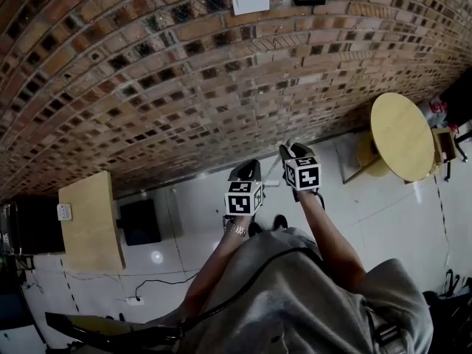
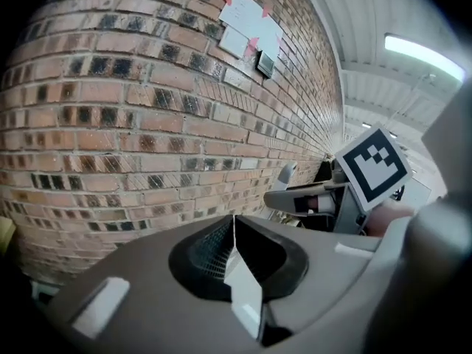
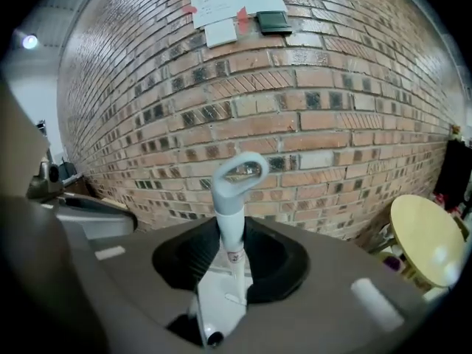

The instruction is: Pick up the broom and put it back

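– Right tool is pinched on the broom handle just below its hanging loop, which pokes out toward the brick wall.
– And the left tool?
– Pressed together on nothing (just hovering alongside). Gripping near the loop probably leaves that end free for hanging.

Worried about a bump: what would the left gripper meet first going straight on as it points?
Most likely the brick wall; nothing shows between it and the left gripper, jaws shut, though depth is unclear.
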